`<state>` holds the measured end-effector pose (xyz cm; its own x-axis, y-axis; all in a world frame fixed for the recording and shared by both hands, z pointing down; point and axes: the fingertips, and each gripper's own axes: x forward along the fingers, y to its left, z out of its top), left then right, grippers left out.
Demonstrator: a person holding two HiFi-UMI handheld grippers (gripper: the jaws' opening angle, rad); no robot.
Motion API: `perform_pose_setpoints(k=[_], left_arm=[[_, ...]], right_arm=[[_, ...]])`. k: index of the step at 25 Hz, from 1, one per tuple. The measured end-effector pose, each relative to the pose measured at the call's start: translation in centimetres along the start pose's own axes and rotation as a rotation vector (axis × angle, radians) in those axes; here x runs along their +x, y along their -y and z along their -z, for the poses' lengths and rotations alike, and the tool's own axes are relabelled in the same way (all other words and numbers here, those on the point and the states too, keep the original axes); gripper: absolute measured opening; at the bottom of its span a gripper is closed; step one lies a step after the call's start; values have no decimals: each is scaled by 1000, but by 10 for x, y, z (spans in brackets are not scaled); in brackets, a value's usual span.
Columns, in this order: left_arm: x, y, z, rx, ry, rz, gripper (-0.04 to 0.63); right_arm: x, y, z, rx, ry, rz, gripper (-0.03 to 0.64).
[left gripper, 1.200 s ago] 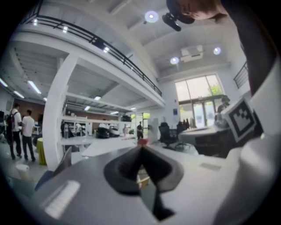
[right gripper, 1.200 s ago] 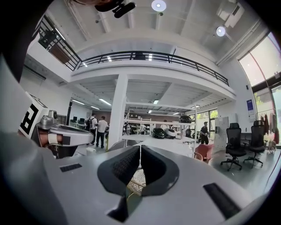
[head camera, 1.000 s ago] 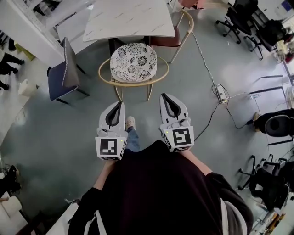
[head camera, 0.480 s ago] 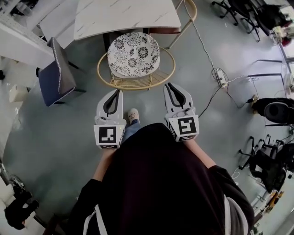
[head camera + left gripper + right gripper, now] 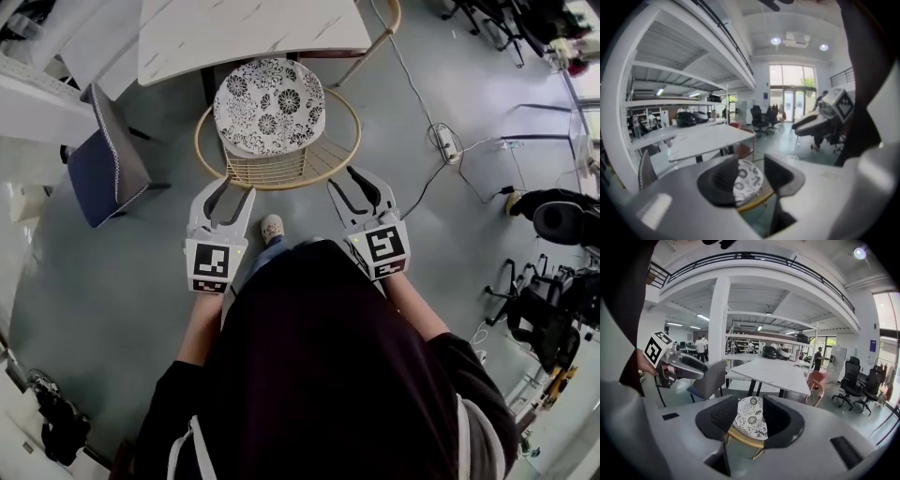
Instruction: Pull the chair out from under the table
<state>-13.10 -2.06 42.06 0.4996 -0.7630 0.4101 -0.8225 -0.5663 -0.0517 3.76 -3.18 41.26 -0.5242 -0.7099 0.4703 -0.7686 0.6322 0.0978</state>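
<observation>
— Where is the chair?
— The gold-framed chair (image 5: 270, 108), with a floral cushion, stands at the near edge of the white table (image 5: 248, 28), its curved back toward the person.
— And the tools?
— The left gripper (image 5: 230, 187) and right gripper (image 5: 343, 177) hover just short of that back. Their jaws, just opened, stand partly apart and grip nothing.

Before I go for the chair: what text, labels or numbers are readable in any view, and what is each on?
No words or numbers can be read.
Marker cubes: black-and-white square patterns only, no letters.
Blue wall sign: too small and blurred to read.
</observation>
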Motion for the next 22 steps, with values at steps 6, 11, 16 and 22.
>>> perform_pose_setpoints(k=[6, 11, 16, 22], left_arm=[[15, 7, 25, 114, -119, 119, 229], [31, 25, 52, 210, -228, 223, 262], [51, 43, 86, 354, -338, 300, 284], [79, 52, 126, 504, -442, 358, 287]], right_arm=[[16, -4, 30, -59, -133, -91, 187], [32, -2, 62, -165, -259, -161, 204], [48, -2, 100, -440, -388, -234, 209], [71, -3, 148, -759, -474, -335, 209]])
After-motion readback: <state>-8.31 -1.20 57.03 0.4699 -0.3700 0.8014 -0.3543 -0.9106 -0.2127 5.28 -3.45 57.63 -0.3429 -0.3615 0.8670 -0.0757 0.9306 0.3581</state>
